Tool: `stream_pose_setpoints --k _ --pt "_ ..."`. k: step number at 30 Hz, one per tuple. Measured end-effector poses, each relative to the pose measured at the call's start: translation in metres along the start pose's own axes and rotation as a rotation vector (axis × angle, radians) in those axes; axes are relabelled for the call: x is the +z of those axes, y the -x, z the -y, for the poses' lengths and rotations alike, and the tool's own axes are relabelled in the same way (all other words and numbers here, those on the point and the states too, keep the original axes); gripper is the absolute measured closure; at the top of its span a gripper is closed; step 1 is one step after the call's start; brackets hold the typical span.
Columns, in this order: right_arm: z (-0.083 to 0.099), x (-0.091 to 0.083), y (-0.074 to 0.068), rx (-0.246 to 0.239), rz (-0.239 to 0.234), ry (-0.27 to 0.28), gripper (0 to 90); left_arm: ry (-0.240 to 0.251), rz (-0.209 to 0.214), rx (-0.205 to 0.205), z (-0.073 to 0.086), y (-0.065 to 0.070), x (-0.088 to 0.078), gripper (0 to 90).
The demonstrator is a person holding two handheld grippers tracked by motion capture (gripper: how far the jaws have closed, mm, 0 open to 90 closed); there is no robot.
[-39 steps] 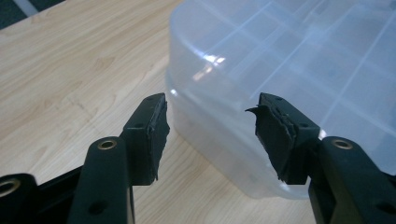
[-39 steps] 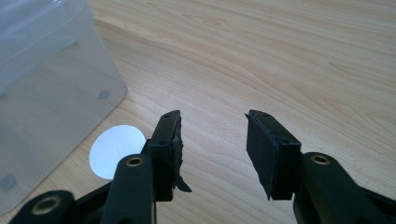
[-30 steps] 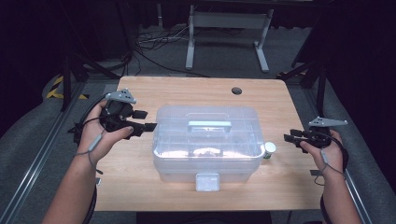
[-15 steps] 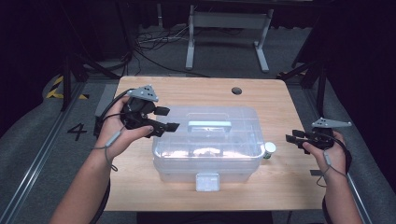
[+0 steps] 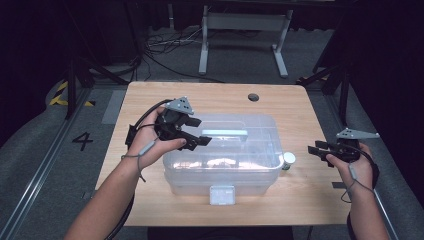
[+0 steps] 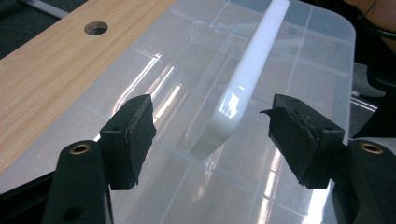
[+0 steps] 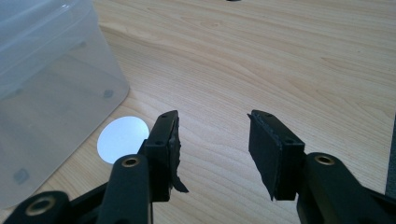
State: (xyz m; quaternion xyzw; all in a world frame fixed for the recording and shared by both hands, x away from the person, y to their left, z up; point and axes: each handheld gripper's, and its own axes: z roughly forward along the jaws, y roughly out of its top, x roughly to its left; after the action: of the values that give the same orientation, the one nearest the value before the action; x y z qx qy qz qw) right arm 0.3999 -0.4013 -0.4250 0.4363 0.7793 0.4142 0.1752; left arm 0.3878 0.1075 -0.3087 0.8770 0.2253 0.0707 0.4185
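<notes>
A clear plastic storage box (image 5: 222, 160) stands in the middle of the wooden table with its lid (image 6: 154, 79) on. A white handle (image 5: 225, 133) lies flat along the top of the lid. My left gripper (image 5: 199, 132) hovers over the lid's left part, pointing at the near end of the handle (image 6: 243, 88). Its jaws have just been opening and stand open with nothing between them (image 6: 210, 121). My right gripper (image 5: 315, 148) is open and holds nothing, low over the table to the right of the box (image 7: 212, 140).
A small white-capped jar (image 5: 288, 161) stands on the table against the box's right end; its round cap (image 7: 122, 139) lies just left of my right jaws. A cable hole (image 5: 253, 97) sits in the table's far edge area. The box has a latch (image 5: 221, 194) at its front.
My left hand has moved right from the box's left side to above the lid, and its jaws have widened. The right hand has stayed where it was.
</notes>
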Motion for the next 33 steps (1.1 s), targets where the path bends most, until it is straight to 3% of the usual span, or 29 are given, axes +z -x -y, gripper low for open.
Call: stream_pose_setpoints --k 6,11,14,20,21,27,30,33 --pt "0.000 0.001 -0.001 -0.001 -0.004 -0.002 54.0 -0.029 -0.028 0.034 0.001 0.002 0.012 32.3" --pt "-0.001 0.003 -0.001 -0.007 -0.008 -0.007 54.0 -0.012 -0.038 0.040 0.001 0.003 0.017 37.4" --pt "0.000 0.004 -0.001 -0.010 -0.009 -0.009 54.0 -0.028 -0.046 0.068 0.001 0.004 0.020 43.8" --pt "0.000 0.002 -0.001 -0.010 -0.009 -0.007 53.9 -0.028 -0.028 0.087 0.001 0.006 0.019 69.9" --pt "0.000 0.002 -0.001 -0.009 -0.007 -0.008 53.9 -0.035 -0.032 0.092 0.000 0.006 0.018 70.7" --pt "0.000 0.001 -0.002 -0.014 0.002 -0.007 53.7 -0.120 -0.130 0.168 -0.009 0.017 0.020 73.4" --pt "0.000 -0.001 -0.002 -0.013 0.005 -0.001 54.3 -0.105 -0.131 0.157 -0.008 0.016 0.019 73.6" --pt "0.000 -0.004 -0.003 -0.004 -0.003 0.003 54.6 -0.109 -0.135 0.113 -0.010 0.016 0.019 73.0"
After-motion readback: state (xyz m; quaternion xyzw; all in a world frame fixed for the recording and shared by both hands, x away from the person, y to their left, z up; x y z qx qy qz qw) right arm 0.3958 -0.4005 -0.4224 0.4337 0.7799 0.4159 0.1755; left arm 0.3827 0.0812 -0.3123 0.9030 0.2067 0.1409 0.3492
